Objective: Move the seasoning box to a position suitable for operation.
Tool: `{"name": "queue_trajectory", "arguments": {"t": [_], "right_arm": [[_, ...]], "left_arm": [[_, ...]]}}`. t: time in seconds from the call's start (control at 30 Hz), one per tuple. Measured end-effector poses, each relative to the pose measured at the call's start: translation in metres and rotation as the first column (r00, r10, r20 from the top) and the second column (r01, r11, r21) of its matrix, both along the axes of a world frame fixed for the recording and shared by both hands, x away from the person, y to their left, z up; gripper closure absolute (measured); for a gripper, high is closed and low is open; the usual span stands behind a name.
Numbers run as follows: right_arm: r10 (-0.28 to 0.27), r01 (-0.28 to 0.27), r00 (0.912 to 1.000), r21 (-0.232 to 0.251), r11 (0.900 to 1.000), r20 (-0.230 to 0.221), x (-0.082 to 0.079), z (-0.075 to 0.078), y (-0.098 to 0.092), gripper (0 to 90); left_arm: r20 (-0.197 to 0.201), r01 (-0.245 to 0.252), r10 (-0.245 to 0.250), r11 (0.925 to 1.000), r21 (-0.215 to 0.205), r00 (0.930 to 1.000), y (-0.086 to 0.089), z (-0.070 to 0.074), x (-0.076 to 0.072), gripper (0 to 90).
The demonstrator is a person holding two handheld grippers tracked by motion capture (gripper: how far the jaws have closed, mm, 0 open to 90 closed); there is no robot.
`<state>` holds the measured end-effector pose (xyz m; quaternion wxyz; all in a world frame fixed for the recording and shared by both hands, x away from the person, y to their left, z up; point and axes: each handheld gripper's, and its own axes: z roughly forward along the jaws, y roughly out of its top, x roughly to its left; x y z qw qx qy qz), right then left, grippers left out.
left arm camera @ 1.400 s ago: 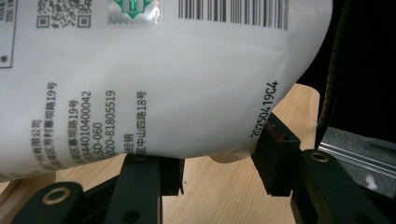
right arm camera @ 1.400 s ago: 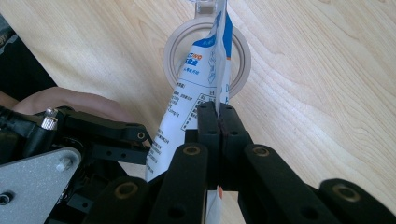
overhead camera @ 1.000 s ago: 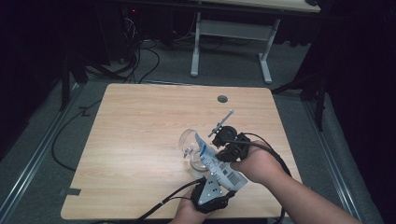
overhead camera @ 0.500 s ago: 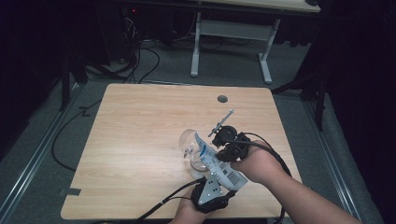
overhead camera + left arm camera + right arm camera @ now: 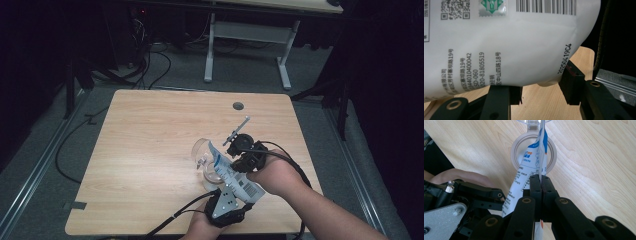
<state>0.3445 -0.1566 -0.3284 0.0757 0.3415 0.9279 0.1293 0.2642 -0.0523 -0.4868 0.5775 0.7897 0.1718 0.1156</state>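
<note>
Nothing moved: both claws pinch glossy white pouch over clear round jar.

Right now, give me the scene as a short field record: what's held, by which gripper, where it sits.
held item: white printed pouch, tilted, upper end in the jar's mouth
left gripper: jaws either side of the pouch's lower bulge, pads against it
right gripper: shut on the pouch's thin edge seam
container: clear jar with hinged lid swung open, standing on the table
surface: wooden table, round grommet hole near the far edge
contents flowing: cannot tell
</note>
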Motion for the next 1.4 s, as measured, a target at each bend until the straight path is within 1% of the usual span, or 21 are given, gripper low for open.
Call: {"name": "queue_trajectory", "arguments": {"t": [0.4,0.6,1.0,1.07,1.4], "right_arm": [[0.003,-0.003,1.0,0.0,1.0,0.001,-0.0002,0.0003,0.0012,90.0],[0.005,-0.005,1.0,-0.008,1.0,0.004,-0.0007,0.0011,0.0022,90.0],[0.005,-0.005,1.0,-0.003,1.0,0.005,-0.0019,0.002,0.0039,90.0],[0.013,-0.013,0.9999,-0.002,1.0,0.005,-0.0022,0.0022,0.0046,90.0],[0.017,-0.017,0.9998,-0.002,1.0,0.008,-0.0031,0.0035,0.0065,90.0]], "left_arm": [[-0.001,0.001,-0.001,1.0,-0.005,1.0,0.0,0.0009,-0.0004,58.0],[-0.001,0.003,-0.003,1.0,-0.004,1.0,0.0007,0.0015,-0.0006,58.1],[0.003,0.003,-0.003,1.0,-0.009,1.0,0.0009,0.0018,-0.0007,58.0],[0.003,0.005,-0.005,0.9999,-0.009,1.0,0.0009,0.0018,-0.0007,57.8],[0.001,0.007,-0.007,0.9999,-0.014,1.0,0.0016,0.0024,0.0001,58.0]]}}
